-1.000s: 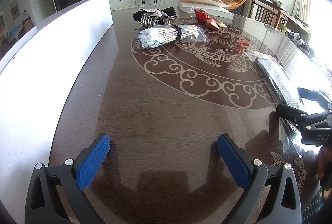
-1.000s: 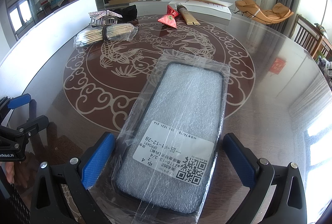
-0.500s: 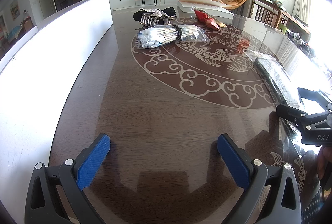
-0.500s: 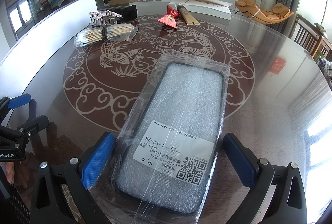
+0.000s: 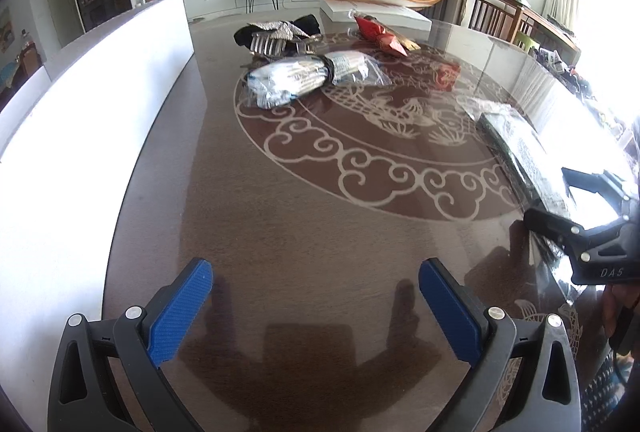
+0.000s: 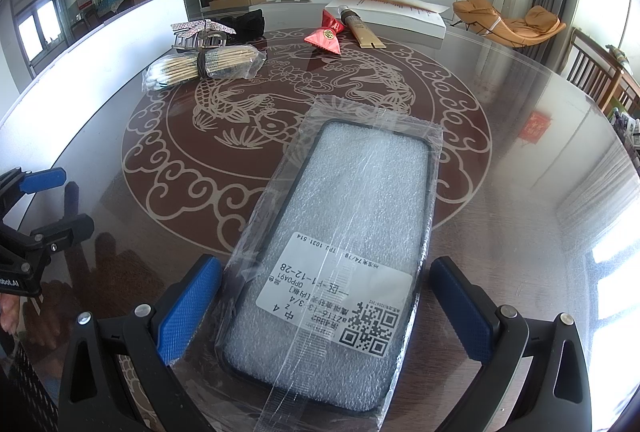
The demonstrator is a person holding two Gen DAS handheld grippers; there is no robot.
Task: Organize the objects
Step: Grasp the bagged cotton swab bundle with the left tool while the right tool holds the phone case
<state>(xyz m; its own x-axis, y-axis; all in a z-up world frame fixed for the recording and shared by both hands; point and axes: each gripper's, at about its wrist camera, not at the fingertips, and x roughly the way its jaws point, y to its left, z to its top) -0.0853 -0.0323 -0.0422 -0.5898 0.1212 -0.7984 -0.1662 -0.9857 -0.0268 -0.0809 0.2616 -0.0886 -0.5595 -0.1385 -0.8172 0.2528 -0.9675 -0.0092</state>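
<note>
the near end of the bagged phone case (image 6: 340,264) ran under the right wrist camera's bottom edge, so i couldn't see where the bag finished, and the small print on its white label was mostly too tiny to read. in the left wrist view the same case (image 5: 520,152) was just a dark strip seen edge-on, partly behind the right gripper's black frame. the person's hands were barely in shot, only a sliver at the frame edges.

the right gripper (image 6: 324,304) sat low over the glass-topped table (image 6: 520,192), jaws spread wide with the case lying flat between the blue pads. the left pad looked just about against the bag's plastic edge and the right one stood apart from it, so nothing was gripped. the left gripper (image 5: 316,304) hung low over bare dark tabletop near the white panel (image 5: 80,112), jaws just as wide and holding nothing.

further back sat a bagged bundle of cotton swabs (image 6: 200,66), a sparkly hair claw (image 6: 202,32) just behind it with something black i couldn't identify, a red pouch (image 6: 326,36) and a white box (image 6: 392,12).
</note>
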